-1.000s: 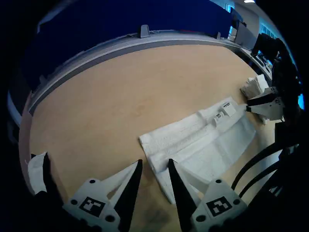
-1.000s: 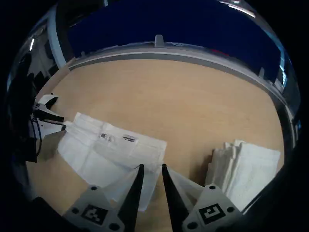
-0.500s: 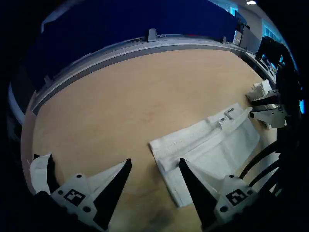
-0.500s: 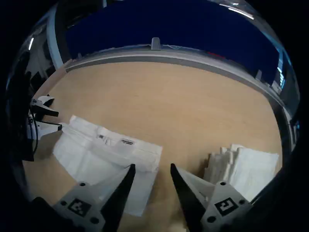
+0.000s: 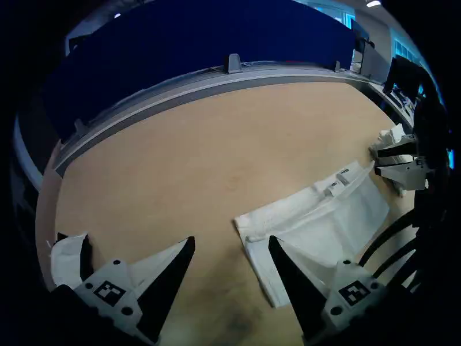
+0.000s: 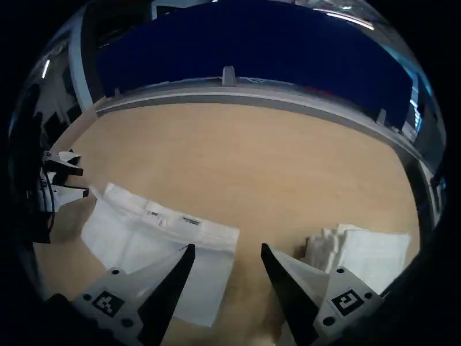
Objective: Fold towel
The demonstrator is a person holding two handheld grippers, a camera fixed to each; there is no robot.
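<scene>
Cloth like this soft white terry towel (image 5: 322, 216) should handle light and limp, sagging unless taken by a corner or a doubled edge; it lies folded flat on the pale wooden table (image 5: 201, 144), near a stack of folded white towels (image 6: 360, 251); the left gripper (image 5: 230, 239) and right gripper (image 6: 228, 246) gape wide and empty, one at each end; a second ago both were nearly pinched shut there.

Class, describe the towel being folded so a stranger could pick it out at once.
On the wooden table before the blue partition, the towel lies spread flat, left of the stack of folded cloths in the right gripper view. Small labels along its far edge set it apart.
</scene>
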